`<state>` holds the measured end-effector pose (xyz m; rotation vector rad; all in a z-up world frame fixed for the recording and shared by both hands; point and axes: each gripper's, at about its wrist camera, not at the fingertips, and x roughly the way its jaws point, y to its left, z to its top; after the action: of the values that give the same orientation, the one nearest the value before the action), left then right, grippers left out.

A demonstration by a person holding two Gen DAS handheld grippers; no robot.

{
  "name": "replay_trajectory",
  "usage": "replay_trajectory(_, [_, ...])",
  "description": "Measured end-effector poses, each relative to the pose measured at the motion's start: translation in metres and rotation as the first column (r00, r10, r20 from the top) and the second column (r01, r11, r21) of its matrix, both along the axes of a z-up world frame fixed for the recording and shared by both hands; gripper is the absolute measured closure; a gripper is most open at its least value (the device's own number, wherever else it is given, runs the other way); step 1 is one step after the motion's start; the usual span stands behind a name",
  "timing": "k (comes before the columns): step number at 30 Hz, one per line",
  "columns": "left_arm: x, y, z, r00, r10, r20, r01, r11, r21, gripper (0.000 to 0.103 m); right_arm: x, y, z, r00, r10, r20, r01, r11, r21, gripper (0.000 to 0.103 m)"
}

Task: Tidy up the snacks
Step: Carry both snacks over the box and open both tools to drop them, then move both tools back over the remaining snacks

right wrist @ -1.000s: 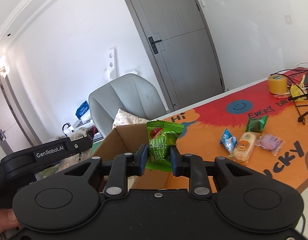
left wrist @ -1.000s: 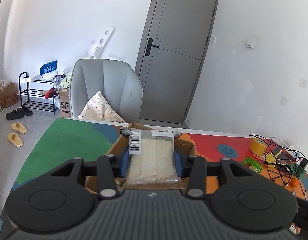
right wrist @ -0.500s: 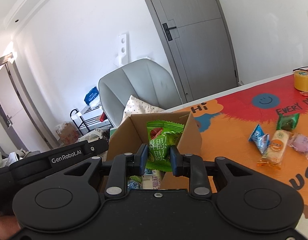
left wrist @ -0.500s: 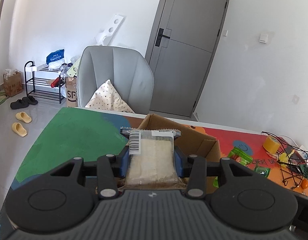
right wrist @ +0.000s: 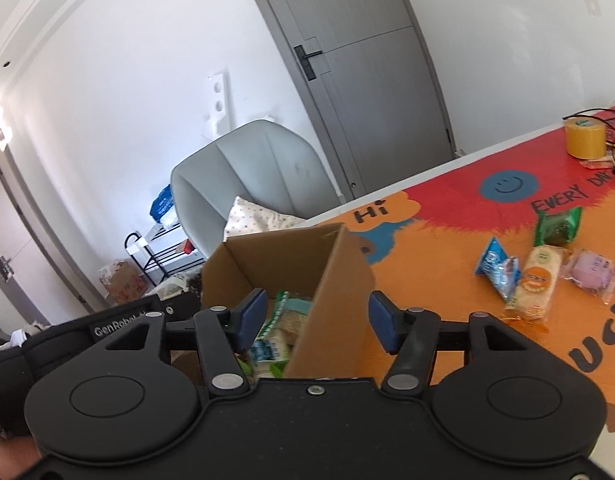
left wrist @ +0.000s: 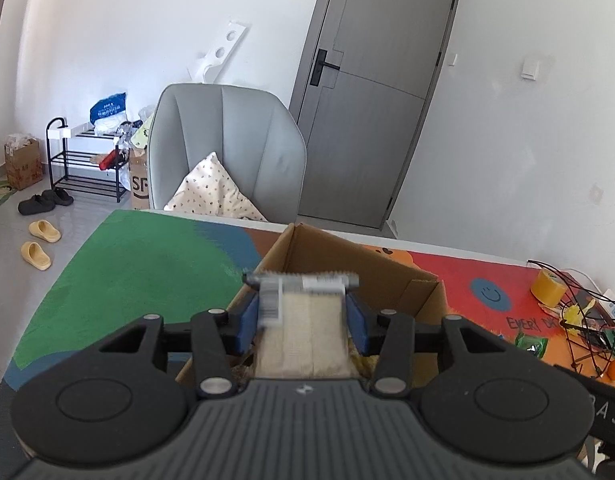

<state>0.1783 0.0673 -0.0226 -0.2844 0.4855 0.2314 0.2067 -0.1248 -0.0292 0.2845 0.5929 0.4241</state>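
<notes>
Right tool (right wrist: 313,322), jaws just opened and empty, straddles the cardboard box (right wrist: 331,280) wall; left tool (left wrist: 303,322), just loosening around the cracker pack (left wrist: 303,332), hangs above it to drop.

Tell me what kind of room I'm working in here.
Most likely a lived-in home, perhaps a dining or living area by an entrance: a grey armchair with a cushion, a shoe rack with slippers on the floor beside it, and a colourful tabletop carrying a cardboard box of snacks.

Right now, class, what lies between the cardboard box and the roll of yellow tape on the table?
In the right wrist view, between the cardboard box and yellow tape lies bare printed table mat; the snack packets lie nearer the camera.
</notes>
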Motion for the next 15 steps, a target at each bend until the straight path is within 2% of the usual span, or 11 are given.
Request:
replay_trajectory(2, [0.000, -0.003, 0.001, 1.000, 0.011, -0.005, -0.010, 1.000, 0.022, 0.049, 0.000, -0.005, -0.002, 1.000, -0.012, -0.006, 0.012, 1.000, -0.003, 0.046])
replay_trajectory(7, [-0.009, -0.007, 0.002, 1.000, 0.023, -0.016, -0.023, 1.000, 0.011, 0.041, -0.004, -0.020, -0.004, 0.999, -0.038, -0.010, 0.038, 0.999, 0.016, 0.043])
replay_trajectory(9, [-0.014, -0.009, 0.004, 0.999, 0.030, -0.011, -0.030, 0.999, 0.011, 0.033, -0.006, -0.026, -0.006, 0.999, -0.044, -0.017, 0.044, 0.999, 0.026, 0.042])
replay_trajectory(15, [-0.027, -0.022, 0.009, 0.999, 0.034, -0.003, -0.034, 0.999, 0.010, 0.021, -0.013, -0.044, -0.009, 0.997, -0.067, -0.028, 0.069, 0.997, 0.041, 0.040])
